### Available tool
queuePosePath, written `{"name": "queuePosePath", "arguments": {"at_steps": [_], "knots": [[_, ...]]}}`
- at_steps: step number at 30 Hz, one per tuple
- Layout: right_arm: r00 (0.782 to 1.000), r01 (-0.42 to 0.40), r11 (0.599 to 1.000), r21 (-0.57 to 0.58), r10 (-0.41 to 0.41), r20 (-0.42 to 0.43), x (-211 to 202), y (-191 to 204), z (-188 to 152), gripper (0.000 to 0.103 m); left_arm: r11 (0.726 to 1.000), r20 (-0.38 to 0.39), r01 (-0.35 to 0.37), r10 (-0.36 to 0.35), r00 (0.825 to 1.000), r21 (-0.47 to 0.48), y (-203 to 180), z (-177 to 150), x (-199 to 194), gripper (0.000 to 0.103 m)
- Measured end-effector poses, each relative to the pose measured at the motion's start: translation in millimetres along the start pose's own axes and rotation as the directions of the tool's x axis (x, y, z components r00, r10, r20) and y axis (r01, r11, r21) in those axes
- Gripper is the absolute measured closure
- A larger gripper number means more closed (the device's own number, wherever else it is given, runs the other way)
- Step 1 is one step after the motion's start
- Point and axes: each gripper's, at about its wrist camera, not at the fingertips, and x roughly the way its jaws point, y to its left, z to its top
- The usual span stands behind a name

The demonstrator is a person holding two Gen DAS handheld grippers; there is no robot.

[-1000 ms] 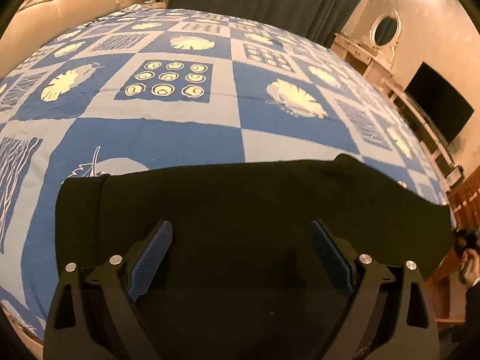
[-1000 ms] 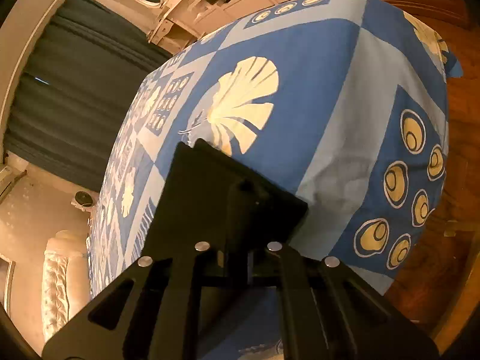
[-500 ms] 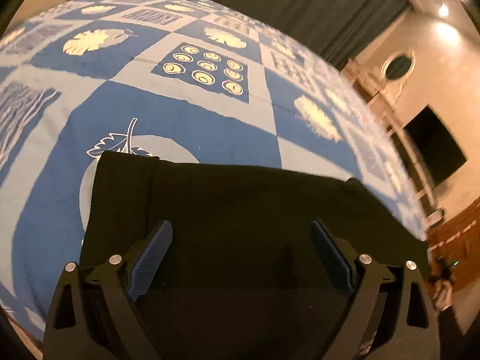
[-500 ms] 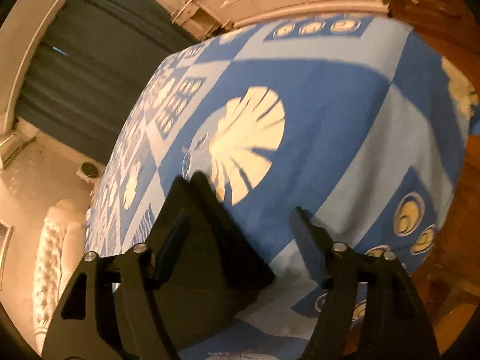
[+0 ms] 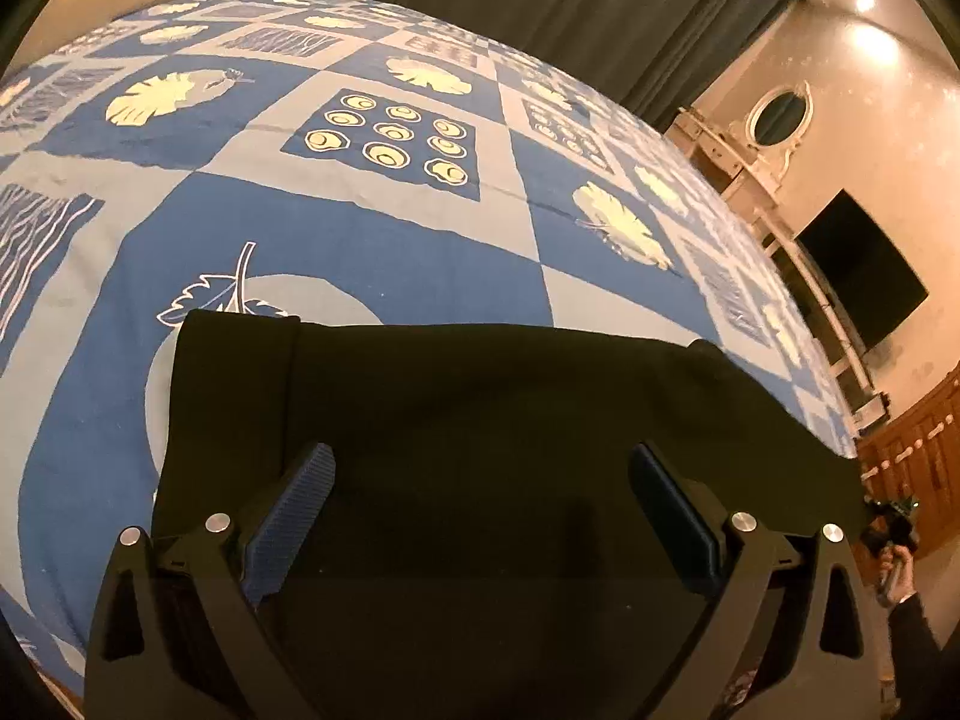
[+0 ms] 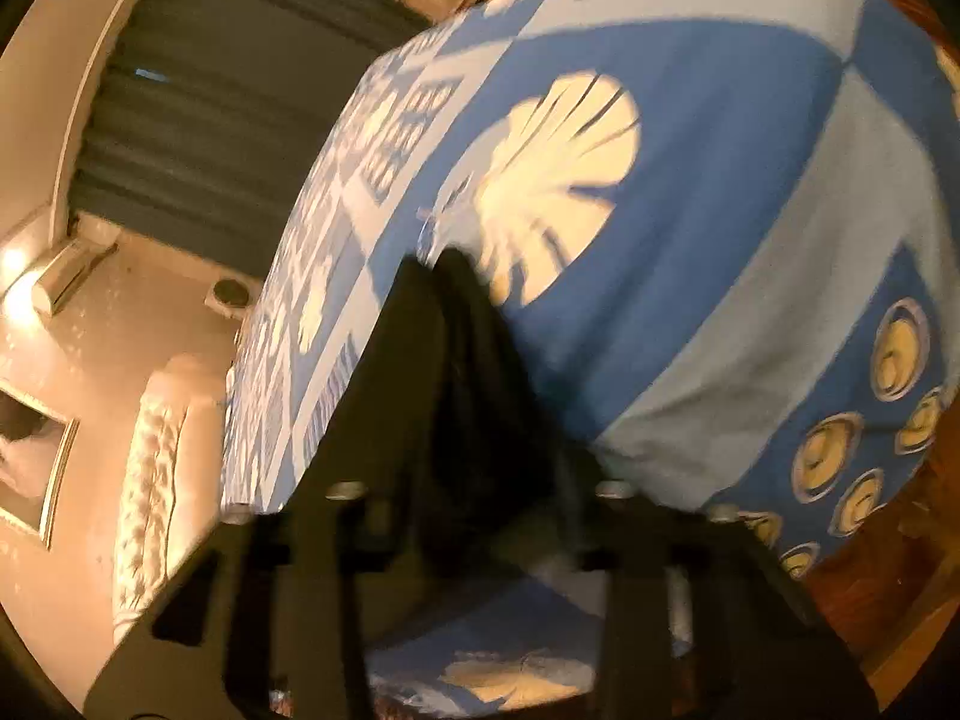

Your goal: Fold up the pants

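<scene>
The black pants (image 5: 480, 420) lie folded flat on the blue patterned bedspread (image 5: 372, 240), near its front edge. My left gripper (image 5: 480, 516) hovers over them, open, its blue pads (image 5: 288, 516) wide apart with nothing between them. In the right wrist view, which is blurred, my right gripper (image 6: 474, 480) is at the end of the pants (image 6: 456, 372). A ridge of black cloth rises between its fingers. The frame does not show how far they are closed.
The bed's corner and edge (image 6: 840, 480) drop to a wooden floor on the right. A padded headboard (image 6: 156, 480), dark curtains (image 5: 570, 12), a dresser with an oval mirror (image 5: 774, 120) and a wall TV (image 5: 858, 276) surround the bed.
The right gripper opened half a second ago, letting go of the pants' end; it is back in the cloth, which now stands up in a ridge. The left gripper stayed open and shifted slightly.
</scene>
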Motion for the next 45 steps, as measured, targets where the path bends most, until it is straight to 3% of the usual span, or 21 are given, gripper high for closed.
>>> {"name": "queuePosePath", "arguments": {"at_steps": [8,23,34,45], "knots": [[1.000,0.025,0.999,-0.038,-0.025,-0.003,6,37,-2,0.080,1.000,0.001,-0.029,0.029,1.000,0.013,-2,-1,1,0.006],[0.999,-0.021,0.967,-0.255,0.028,0.022,-25,187,-18,0.080,0.999,-0.021,-0.040,0.040,0.999,0.000,-2,1,2,0.006],[0.996,-0.086,0.918,-0.386,0.080,-0.032,-19,268,-69,0.080,0.998,-0.040,-0.062,0.062,0.997,-0.003,-5,4,4,0.006],[0.993,-0.089,0.864,-0.495,0.041,-0.107,21,321,-130,0.080,0.996,-0.046,-0.085,0.087,0.995,0.028,-9,2,6,0.006]]}}
